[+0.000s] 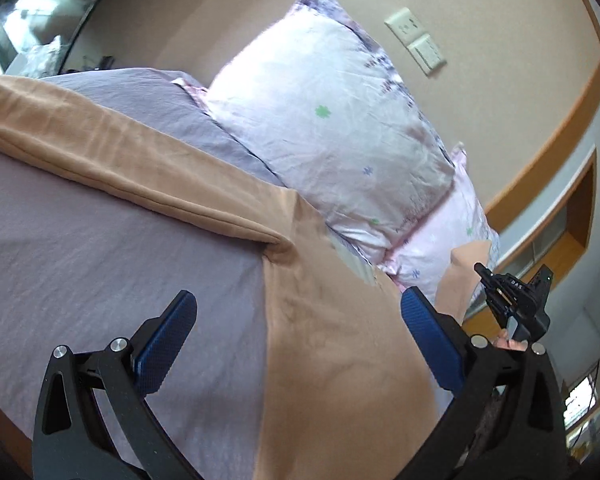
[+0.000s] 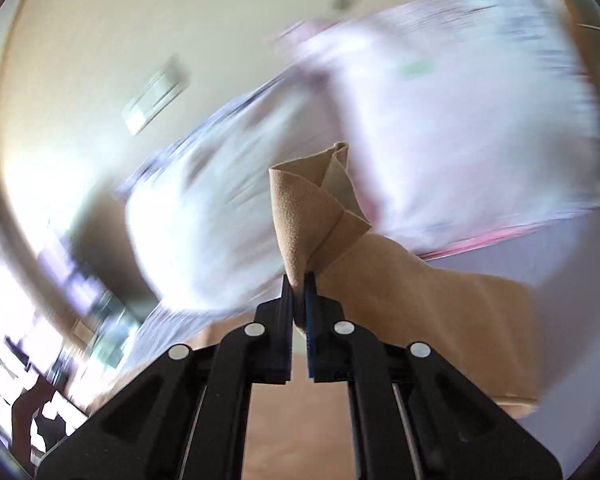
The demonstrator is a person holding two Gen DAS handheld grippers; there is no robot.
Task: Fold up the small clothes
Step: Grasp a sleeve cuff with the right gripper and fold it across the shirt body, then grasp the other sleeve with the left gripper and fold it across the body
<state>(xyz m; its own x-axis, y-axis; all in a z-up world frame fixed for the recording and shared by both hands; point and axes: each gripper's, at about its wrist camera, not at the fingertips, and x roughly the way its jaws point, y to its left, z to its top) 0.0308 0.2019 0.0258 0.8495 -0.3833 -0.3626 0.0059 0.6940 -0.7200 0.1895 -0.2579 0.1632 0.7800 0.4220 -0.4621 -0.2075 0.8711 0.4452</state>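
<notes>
A tan garment (image 1: pixel 332 344) lies spread on the lilac bed sheet (image 1: pixel 100 248), with one long part folded over towards the far left. My left gripper (image 1: pixel 300 312) is open and empty, its blue pads just above the cloth. My right gripper (image 2: pixel 299 280) is shut on a corner of the tan garment (image 2: pixel 304 216) and holds it lifted off the bed. In the left wrist view the right gripper (image 1: pixel 512 300) shows at the right with the raised tan corner (image 1: pixel 460 276) in it. The right wrist view is blurred.
Two pale floral pillows (image 1: pixel 332 128) lean against the beige wall at the head of the bed. A wall switch plate (image 1: pixel 416 40) is above them. A wooden bed frame edge (image 1: pixel 560 128) runs along the right.
</notes>
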